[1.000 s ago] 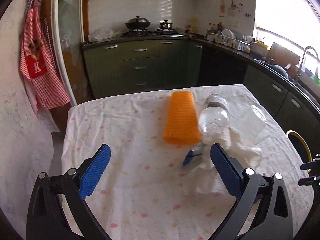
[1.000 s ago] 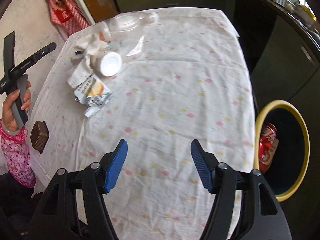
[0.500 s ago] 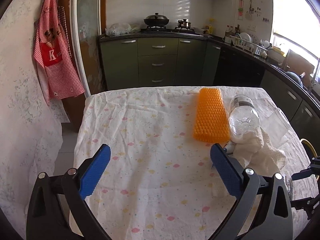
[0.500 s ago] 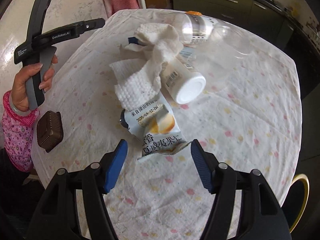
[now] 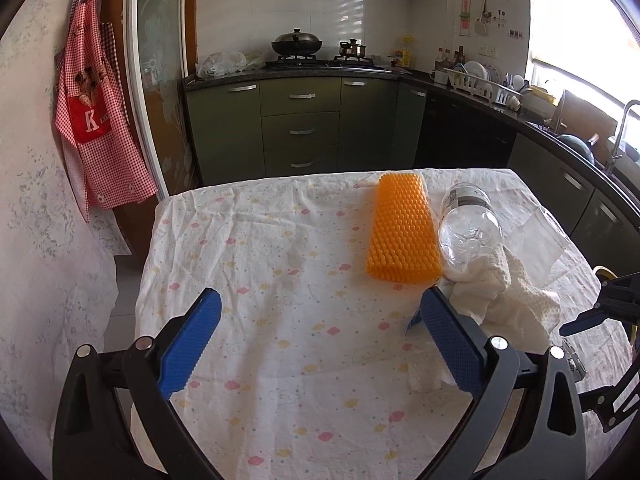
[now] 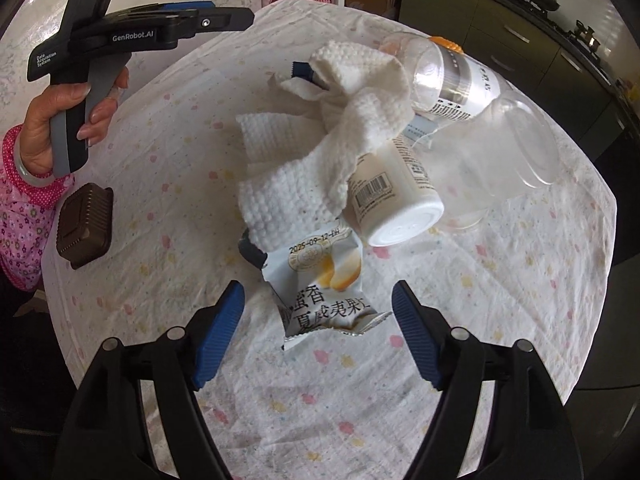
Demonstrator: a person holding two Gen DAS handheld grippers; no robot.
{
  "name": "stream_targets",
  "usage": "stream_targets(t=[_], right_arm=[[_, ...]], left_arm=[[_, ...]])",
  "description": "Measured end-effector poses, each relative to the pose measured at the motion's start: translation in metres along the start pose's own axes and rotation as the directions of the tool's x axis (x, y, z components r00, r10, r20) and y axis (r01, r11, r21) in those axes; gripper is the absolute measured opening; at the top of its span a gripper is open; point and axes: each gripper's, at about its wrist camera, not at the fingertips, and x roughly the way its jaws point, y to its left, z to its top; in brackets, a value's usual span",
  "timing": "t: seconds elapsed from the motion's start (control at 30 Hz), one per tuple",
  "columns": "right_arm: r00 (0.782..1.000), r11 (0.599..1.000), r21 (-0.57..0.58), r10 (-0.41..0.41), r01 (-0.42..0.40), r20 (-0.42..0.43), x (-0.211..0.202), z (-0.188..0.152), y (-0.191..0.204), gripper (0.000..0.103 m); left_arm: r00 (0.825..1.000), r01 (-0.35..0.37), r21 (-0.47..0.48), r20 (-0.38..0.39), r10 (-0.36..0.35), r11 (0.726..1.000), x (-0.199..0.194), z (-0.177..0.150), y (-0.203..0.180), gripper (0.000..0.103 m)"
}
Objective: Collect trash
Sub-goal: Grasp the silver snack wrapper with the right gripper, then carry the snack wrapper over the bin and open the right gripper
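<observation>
**Swung over the trash pile, jaws opening**

Swung from bare cloth beside the bin to above the pile. Right hand-held gripper (image 6: pixel 318 328) opening wide, pointing steeply down, wrapper (image 6: pixel 326 288) between the pads, untouched, at lower centre of the right view. Long axis running up-frame, across the gap. Towel (image 6: pixel 320 140), small bottle (image 6: pixel 390 196) and clear bottle (image 6: pixel 460 76) heaped just beyond on the surface (image 6: pixel 500 280). Left hand-held gripper (image 5: pixel 318 338) wide, empty, farther off.

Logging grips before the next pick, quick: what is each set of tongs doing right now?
Left tongs: open, empty.
Right tongs: opening, wrapper between the pads, not gripped.
</observation>
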Motion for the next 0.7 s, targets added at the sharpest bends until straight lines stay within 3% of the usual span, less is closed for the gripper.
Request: stream_targets(t=[0.2,0.33,0.7], right_arm=[[0.999,0.999,-0.035,0.019,-0.02,-0.039,0.015,0.015,-0.001,0.07],[0.998,0.999,-0.052,-0.009,0.006,-0.059,0.021,0.017,0.004,0.045],[0.999,1.0,0.024,-0.018,0.019,-0.039,-0.002,-0.02,0.019,0.042]], left_arm=[[1.0,0.009,0.012,-0.001,-0.009,1.0,0.001,-0.001,-0.005,0.098],[1.0,0.011,0.01,0.002,-0.011,1.0,0.0,-0.001,-0.005,0.098],[1.0,0.011,0.019,-0.004,-0.011,1.0,0.001,-0.002,-0.01,0.098]])
